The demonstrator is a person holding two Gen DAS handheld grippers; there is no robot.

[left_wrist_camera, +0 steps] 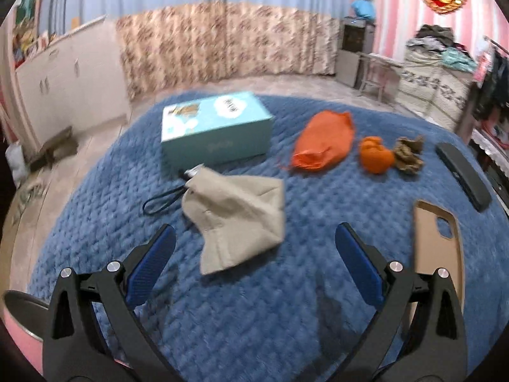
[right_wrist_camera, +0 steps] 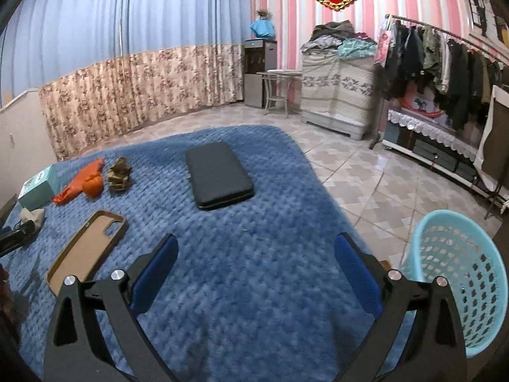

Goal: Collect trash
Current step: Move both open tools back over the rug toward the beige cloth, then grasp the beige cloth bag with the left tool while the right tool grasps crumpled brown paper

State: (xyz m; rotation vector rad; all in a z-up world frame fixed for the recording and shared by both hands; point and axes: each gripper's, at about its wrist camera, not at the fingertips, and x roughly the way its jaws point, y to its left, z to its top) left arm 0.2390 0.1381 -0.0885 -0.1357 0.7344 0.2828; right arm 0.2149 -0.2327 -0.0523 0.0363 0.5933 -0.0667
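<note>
Hovering over the blue blanket [left_wrist_camera: 254, 318], the left claw [left_wrist_camera: 254, 245] is spread wide with nothing in it. Just ahead of it is a beige cloth [left_wrist_camera: 238, 219] lying over a black cord [left_wrist_camera: 162, 200], then a teal box [left_wrist_camera: 216, 130] behind that. Off to the right: an orange bag [left_wrist_camera: 324, 141], an orange peel [left_wrist_camera: 375, 154] touching a brown crumpled scrap [left_wrist_camera: 408, 154], a tan phone case [left_wrist_camera: 437, 242] and a black wallet [left_wrist_camera: 461, 175]. The right claw [right_wrist_camera: 256, 248] is also wide open and empty above the blanket, with the wallet ahead of it. A light blue basket [right_wrist_camera: 458, 273] sits on the tiled floor [right_wrist_camera: 366, 184] at its right.
</note>
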